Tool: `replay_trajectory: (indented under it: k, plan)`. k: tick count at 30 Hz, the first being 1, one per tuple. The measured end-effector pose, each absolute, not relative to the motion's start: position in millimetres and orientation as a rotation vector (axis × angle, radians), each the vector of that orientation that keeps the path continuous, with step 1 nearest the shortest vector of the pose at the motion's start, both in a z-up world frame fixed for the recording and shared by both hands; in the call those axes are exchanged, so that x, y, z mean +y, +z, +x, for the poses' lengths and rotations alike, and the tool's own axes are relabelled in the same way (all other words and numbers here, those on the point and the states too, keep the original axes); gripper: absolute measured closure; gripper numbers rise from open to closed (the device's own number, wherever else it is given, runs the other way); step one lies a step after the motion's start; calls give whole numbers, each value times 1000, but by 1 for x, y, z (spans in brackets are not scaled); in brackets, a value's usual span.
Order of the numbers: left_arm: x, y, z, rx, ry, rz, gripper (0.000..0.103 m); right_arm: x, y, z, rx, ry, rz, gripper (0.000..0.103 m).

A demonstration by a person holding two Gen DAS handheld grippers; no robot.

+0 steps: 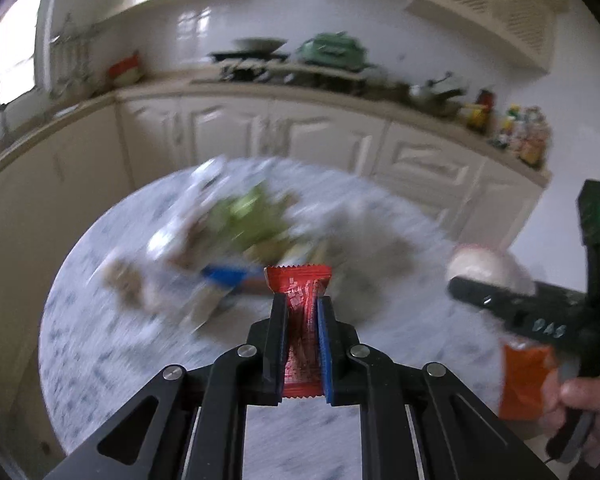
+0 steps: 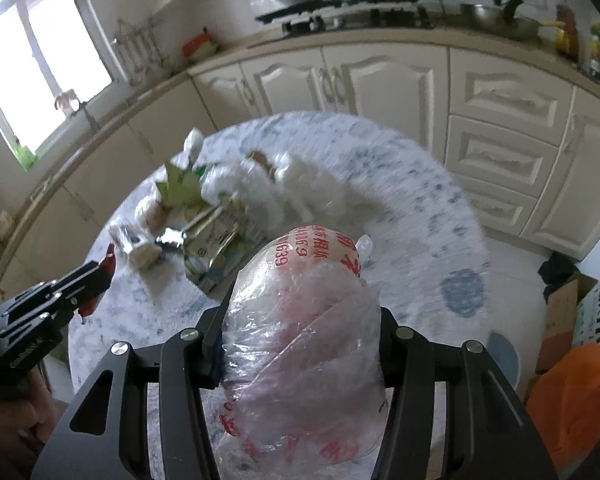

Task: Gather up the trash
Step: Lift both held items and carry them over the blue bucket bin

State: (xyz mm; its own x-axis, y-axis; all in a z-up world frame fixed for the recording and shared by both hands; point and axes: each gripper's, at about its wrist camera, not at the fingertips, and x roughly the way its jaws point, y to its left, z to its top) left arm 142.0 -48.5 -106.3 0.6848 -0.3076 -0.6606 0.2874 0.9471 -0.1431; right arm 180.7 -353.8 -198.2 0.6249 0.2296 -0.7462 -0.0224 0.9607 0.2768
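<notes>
Left hand-held gripper (image 1: pixel 302 320) is squeezed tight on a small red shiny snack wrapper (image 1: pixel 300 308), which sticks out past the finger ends, above the round white worktop with blue speckles (image 1: pixel 99 340). Right hand-held gripper (image 2: pixel 300 320) is clamped on a big crinkly clear plastic bag with red writing (image 2: pixel 304 320). Ahead of both hand-held grippers, on the worktop, sits a blurry pile of trash (image 2: pixel 219 208) with green, white and brown bits.

Left tongs (image 1: pixel 302 312) clamped on wrapper (image 1: pixel 298 322); right tongs (image 2: pixel 300 320) clamped on bag (image 2: pixel 304 336).
</notes>
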Motion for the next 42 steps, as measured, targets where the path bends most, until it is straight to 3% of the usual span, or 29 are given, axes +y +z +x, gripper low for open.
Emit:
replay_trajectory:
  k: [10, 16, 33, 37, 39, 41, 42]
  plan:
    - [-155, -82, 147, 714, -578, 52, 93, -461, -170, 138, 777, -46, 366, 51]
    - [-247, -94, 160, 758, -759, 115, 93, -546, -196, 110, 811, -231, 435, 51]
    - [-473, -252, 269, 1148, -905, 280, 92, -671, -347, 105, 1021, -411, 708, 51]
    - [-510, -282, 294, 1213, -897, 317, 85, -684, -372, 109, 1051, -426, 751, 46]
    - [-523, -288, 300, 1224, -885, 332, 71, -687, -379, 108, 1062, -438, 765, 37]
    - [-532, -291, 305, 1212, -857, 336, 34, -691, -384, 106, 1062, -444, 786, 33]
    - [-532, -288, 305, 1197, -848, 331, 28, -692, -385, 105, 1060, -446, 795, 27]
